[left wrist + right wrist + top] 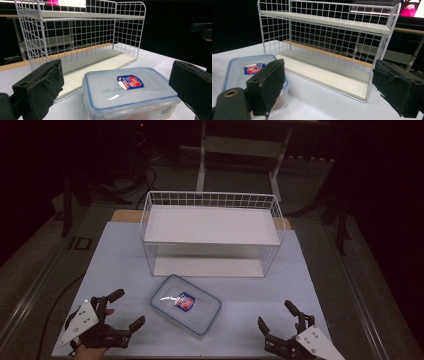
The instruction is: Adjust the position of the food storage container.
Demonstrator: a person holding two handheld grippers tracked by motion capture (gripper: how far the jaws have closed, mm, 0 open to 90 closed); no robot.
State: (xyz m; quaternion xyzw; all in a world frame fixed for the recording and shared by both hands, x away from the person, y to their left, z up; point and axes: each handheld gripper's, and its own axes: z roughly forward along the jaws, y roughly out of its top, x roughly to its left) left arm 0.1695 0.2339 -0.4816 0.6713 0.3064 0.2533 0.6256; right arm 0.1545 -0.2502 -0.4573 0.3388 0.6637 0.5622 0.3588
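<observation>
I see the table (125, 255) carrying a two-tier wire rack (210, 232) toward its far edge. The lidded container (186, 304) lies flat just in front of the rack's open lower shelf, near the table's front edge, its long axis skewed from far-left to near-right. My left gripper (121, 310) sits by the front-left corner, jaws spread wide, holding nothing; my right gripper (277, 316) by the front-right corner, also wide and empty. The box lies between them, nearer the left, whose jaws already frame it in the left gripper view. I'd judge left grabs first.
</observation>
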